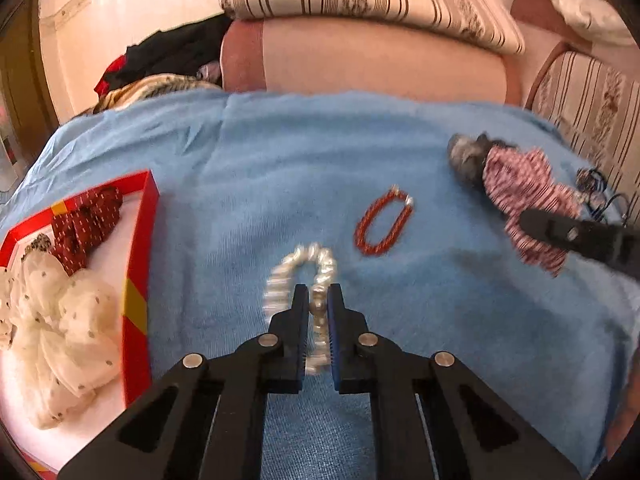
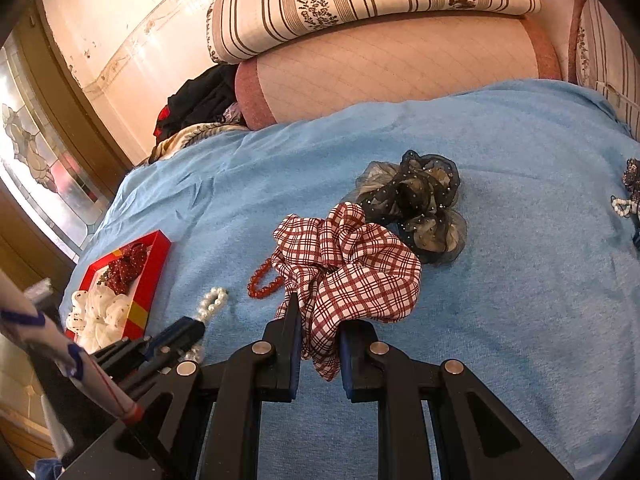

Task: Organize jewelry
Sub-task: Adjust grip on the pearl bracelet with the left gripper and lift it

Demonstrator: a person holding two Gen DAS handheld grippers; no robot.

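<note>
My left gripper [image 1: 318,294] is shut on a white pearl bracelet [image 1: 304,268], which also shows in the right wrist view [image 2: 212,304]. A red bead bracelet [image 1: 384,220] lies on the blue blanket [image 1: 280,160] just right of it. My right gripper [image 2: 320,312] is closed around the near edge of a red-and-white checked scrunchie [image 2: 352,276]. A dark sheer scrunchie [image 2: 420,204] lies behind it. A red tray [image 1: 138,280] at the left holds a white dotted scrunchie [image 1: 60,332] and a dark red scrunchie [image 1: 86,224].
More jewelry [image 2: 630,196] lies at the blanket's right edge. Striped cushions [image 2: 360,4] and a pink bolster [image 2: 380,68] stand behind the blanket. Dark clothes [image 2: 200,100] are piled at the back left. A window [image 2: 36,160] is at the far left.
</note>
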